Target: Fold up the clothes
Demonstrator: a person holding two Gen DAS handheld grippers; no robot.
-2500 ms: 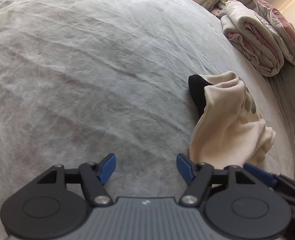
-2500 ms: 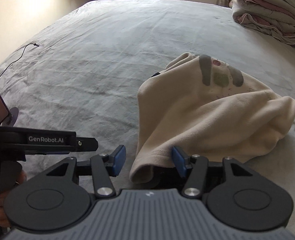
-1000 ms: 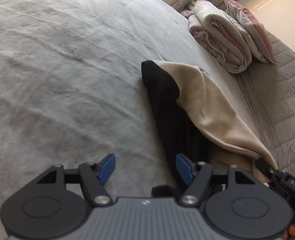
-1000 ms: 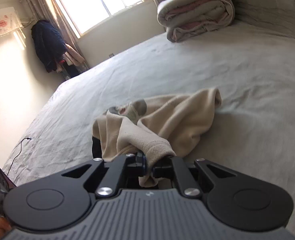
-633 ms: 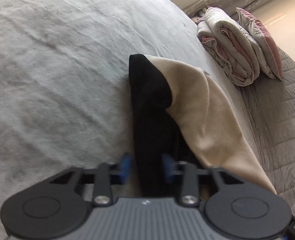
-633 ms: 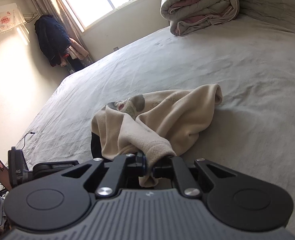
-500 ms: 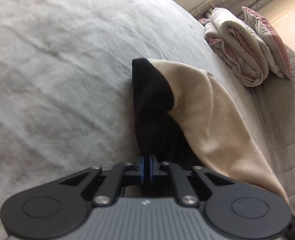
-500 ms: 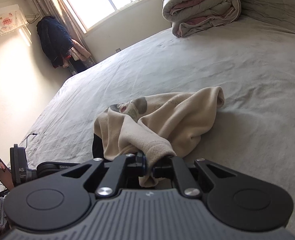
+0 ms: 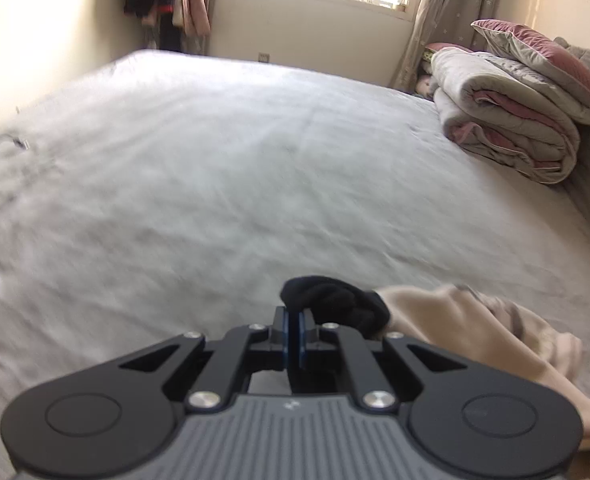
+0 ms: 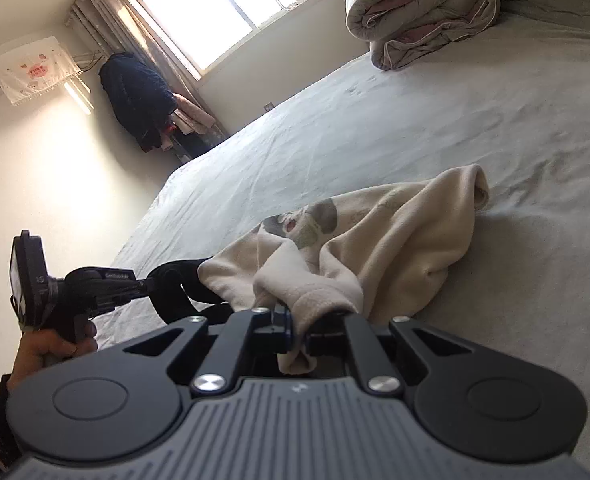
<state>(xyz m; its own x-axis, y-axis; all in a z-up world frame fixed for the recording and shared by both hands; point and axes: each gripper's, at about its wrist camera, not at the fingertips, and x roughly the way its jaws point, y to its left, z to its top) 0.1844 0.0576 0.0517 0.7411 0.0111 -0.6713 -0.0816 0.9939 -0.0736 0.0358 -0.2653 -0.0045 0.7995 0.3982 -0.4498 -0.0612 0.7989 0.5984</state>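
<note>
A cream garment [image 10: 395, 232] with a grey cartoon print and a black part lies bunched on the grey bed [image 10: 455, 112]. My right gripper [image 10: 297, 330] is shut on a cream cuff-like edge of it, lifted off the sheet. My left gripper [image 9: 294, 326] is shut on the garment's black part [image 9: 331, 298], raised above the bed, with cream cloth [image 9: 475, 332] trailing to its right. In the right wrist view the left gripper [image 10: 151, 282] shows at the left, held by a hand [image 10: 51, 346], the black part [image 10: 175, 284] in its tips.
A folded quilt [image 9: 507, 128] and a pink pillow [image 9: 543, 52] are stacked at the bed's far right by the headboard. A cable [image 9: 3, 144] lies at the bed's left edge. Dark clothes [image 10: 135, 92] hang near the window. Wide bare sheet stretches ahead.
My left gripper closed on the garment's black part and lifted it, tilting up so the window and far wall came into view. The right gripper kept its grip, turning slightly.
</note>
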